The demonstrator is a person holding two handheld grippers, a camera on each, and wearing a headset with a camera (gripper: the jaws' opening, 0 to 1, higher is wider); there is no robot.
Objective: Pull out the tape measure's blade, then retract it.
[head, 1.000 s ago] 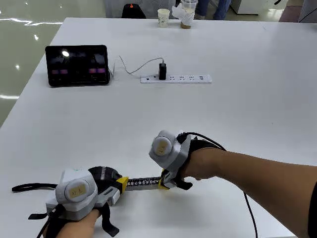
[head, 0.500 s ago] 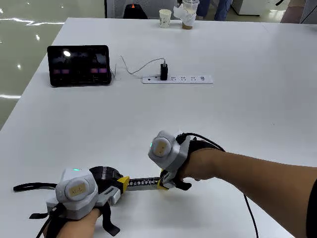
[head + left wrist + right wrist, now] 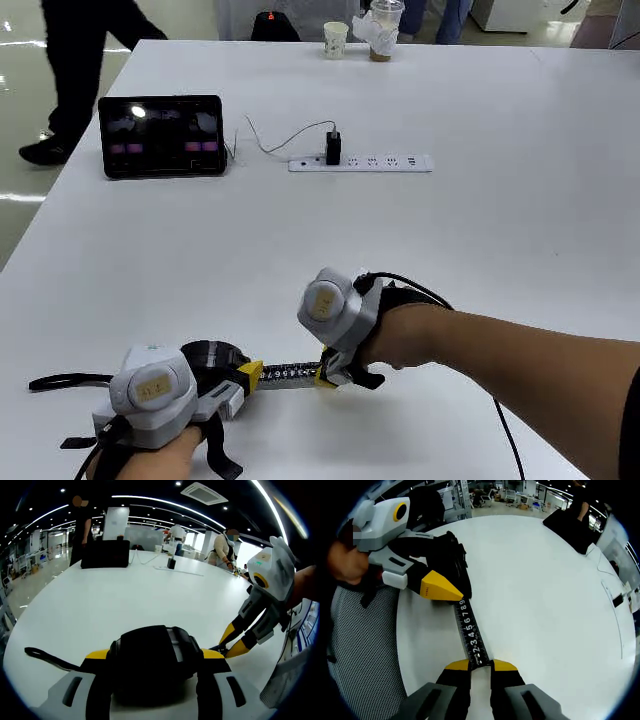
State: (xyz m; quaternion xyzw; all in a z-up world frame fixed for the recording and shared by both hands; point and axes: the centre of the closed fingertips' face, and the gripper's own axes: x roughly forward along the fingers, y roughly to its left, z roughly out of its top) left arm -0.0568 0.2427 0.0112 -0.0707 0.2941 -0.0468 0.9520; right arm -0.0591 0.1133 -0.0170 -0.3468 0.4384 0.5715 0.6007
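White table (image 3: 500,200), blade (image 3: 290,372) drawn a short way by the near-left edge

I have the left gripper (image 3: 236,378) clamped around the black tape measure (image 3: 208,356). It sits on the table close to the near-left edge. In the right gripper view that edge curves just beside the left gripper, with grey mesh (image 3: 360,645) beyond it. The right gripper (image 3: 322,378) has its yellow tips pinched narrow on the end of the blade. The printed numbers run in a straight line from there back to the case, and the blade lies low along the tabletop. A black strap (image 3: 60,381) lies on the table to the left of the left gripper.

Room to move is all on my right and ahead. Bare white surface runs from the right gripper out to the right, and forward as far as the tablet (image 3: 162,135) and the power strip (image 3: 365,162). Both are well apart from the grippers. Two cups (image 3: 336,38) stand at the far edge.

Against a second ago, the exposed blade looks about the same short length, and both tongs grip as they did. The head camera has shifted a little. The one real change is a person (image 3: 80,60) in dark clothes, who now stands on the floor by the far-left corner of the table
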